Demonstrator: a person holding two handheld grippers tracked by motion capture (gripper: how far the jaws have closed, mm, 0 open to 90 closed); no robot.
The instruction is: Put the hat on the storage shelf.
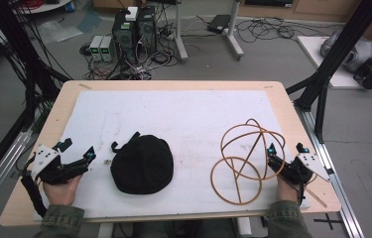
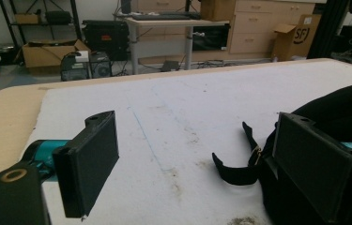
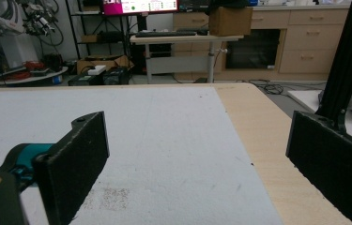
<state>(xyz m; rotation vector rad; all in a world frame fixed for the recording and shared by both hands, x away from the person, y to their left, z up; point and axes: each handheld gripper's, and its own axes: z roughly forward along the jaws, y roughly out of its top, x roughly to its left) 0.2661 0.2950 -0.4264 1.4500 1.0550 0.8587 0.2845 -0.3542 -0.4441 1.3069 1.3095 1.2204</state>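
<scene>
"SF" is read on a cardboard box (image 2: 297,33) behind the desk (image 1: 292,124). The black cap (image 1: 142,163) is seen lying just beside the spread left tool (image 1: 90,157); the wire frame (image 1: 245,161) stands near the spread right tool (image 1: 285,148).

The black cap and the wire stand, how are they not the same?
The black cap is solid, dark cloth; the wire stand is thin tan hoops you can see through. The cap lies low and rounded; the stand rises taller. Both rest on the white mat, untouched.

On the mat (image 1: 183,119), the cap (image 1: 142,164) lies left of the wire frame (image 1: 245,158).
</scene>
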